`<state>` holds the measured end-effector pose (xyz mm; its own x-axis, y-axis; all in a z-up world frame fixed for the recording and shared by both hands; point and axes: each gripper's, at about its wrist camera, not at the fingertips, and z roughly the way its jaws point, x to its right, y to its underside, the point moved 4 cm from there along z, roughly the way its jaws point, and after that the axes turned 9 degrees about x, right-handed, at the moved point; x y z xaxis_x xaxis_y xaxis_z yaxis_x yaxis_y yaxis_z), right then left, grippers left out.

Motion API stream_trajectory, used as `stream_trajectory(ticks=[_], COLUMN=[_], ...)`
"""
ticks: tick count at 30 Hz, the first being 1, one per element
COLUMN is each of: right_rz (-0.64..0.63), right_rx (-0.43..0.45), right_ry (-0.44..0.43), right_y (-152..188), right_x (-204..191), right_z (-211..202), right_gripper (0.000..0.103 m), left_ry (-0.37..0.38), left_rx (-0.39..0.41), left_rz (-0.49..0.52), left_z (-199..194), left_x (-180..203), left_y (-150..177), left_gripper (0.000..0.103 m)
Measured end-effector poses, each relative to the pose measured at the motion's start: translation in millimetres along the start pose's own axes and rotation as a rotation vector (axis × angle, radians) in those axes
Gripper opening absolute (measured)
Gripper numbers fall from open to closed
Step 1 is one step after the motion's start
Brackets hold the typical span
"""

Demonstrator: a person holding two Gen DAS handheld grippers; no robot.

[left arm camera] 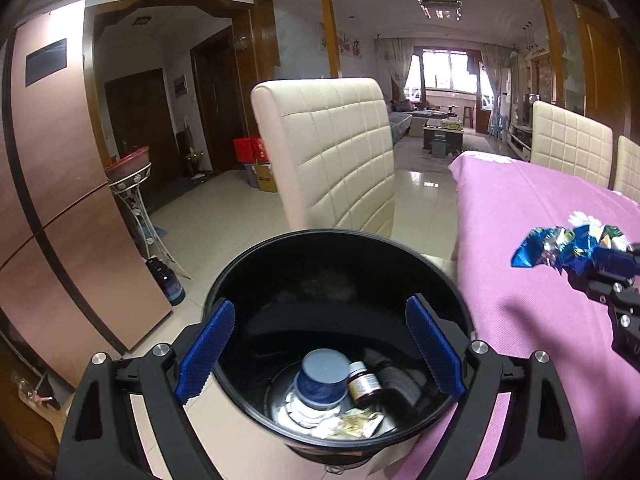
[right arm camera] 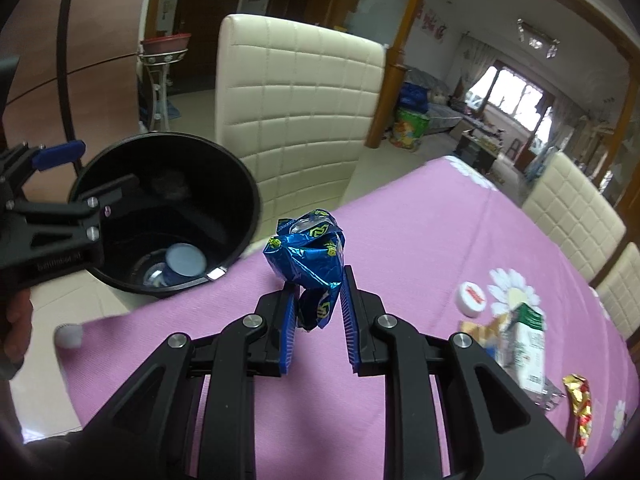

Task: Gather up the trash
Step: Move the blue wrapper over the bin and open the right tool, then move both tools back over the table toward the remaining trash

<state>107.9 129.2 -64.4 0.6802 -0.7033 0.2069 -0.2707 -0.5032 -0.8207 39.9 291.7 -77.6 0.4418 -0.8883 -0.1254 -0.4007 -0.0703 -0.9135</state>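
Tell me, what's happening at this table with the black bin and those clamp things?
A person is clearing rubbish off the purple tablecloth with a hand-held gripper in each hand. The right hand-held gripper is shut on a crumpled blue foil wrapper, held above the cloth near the black bin. The left hand-held gripper hangs open over the bin, which already holds a blue jar, a small bottle and some wrappers. A white cap, a carton and a red-gold wrapper are on the table.

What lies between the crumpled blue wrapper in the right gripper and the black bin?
Only bare pink tablecloth lies between the blue wrapper and the black bin, as the right wrist view shows.
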Motion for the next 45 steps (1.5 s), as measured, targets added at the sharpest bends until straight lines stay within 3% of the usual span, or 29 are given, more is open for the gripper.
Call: stream_trajectory(ticks=[6,17,19,20,21,22,27,36,45], right_rz=[-0.008,-0.072,-0.078,-0.083,-0.086,-0.093,-0.133,-0.116,-0.020], right_rx=[-0.001,0.024,0.015,0.008,0.008,0.046,0.069,0.082,0.047], right_ry=[-0.086,-0.181,-0.203,-0.210,-0.205,-0.166,-0.118,-0.041,0.166], right_y=[-14,-28,-27,-26,-26,-26,-26,-15,30], right_x=[-29,-78,-82,-85,-85,-84,-82,-48,54], right_z=[11,21,23,24,23,20,20,6,-23], right_gripper=[0.024,0.024,0.027,0.044,0.078,0.086,0.087,0.087,0.087], left_ry=[-0.058,-0.098,-0.104,-0.109,-0.111,-0.124,-0.089,-0.054,0.193], left_rx=[0.020,0.014,0.015,0.015,0.013,0.013,-0.008,0.012,-0.026], left_rz=[0.035,0.020,0.015,0.011,0.007,-0.002,-0.045,0.005,0.008], left_z=[-4,-3,-4,-4,-4,-3,-2,-6,-4], left_x=[-13,-34,-37,-40,-42,-46,-52,-27,63], left_y=[2,8,8,9,9,10,12,8,-5], left_gripper=[0.085,0.085,0.085,0.085,0.085,0.085,0.085,0.085,0.085])
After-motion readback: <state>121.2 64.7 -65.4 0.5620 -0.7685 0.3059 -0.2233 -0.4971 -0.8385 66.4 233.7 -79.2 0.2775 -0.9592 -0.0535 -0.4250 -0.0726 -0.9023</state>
